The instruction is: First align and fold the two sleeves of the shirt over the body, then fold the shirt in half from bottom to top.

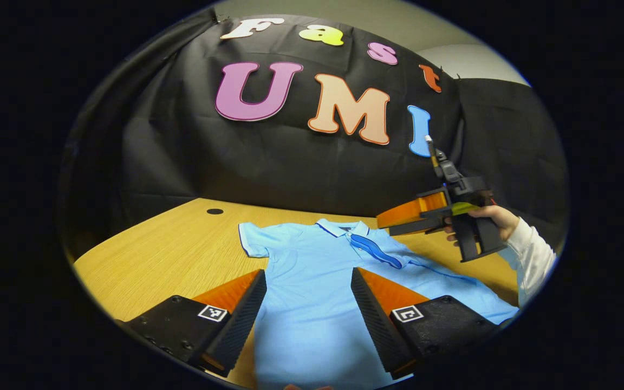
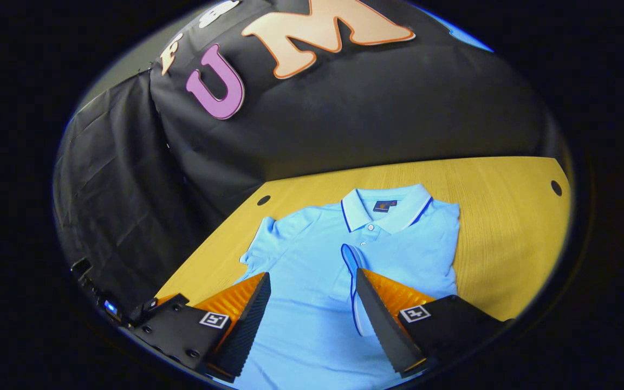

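Matt cloth shirt point(image 2: 312, 271), seemingly wood-grain table point(image 2: 507, 216)

One light-blue shirt point(image 2: 339, 260) is lying ahead of two spread grippers, the left gripper point(image 1: 308, 281) and the right gripper point(image 2: 312, 284), on one wooden table point(image 2: 507, 216) bearing two round holes, with one hand point(image 1: 493, 216) showing.

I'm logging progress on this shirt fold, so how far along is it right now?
Done: one sleeve already lies folded over the shirt body; the right side has a straight edge. In hand: nothing; the left gripper and right gripper both hover open above the shirt. Left: the other sleeve is spread out on the table, and the bottom-to-top fold hasn't begun.
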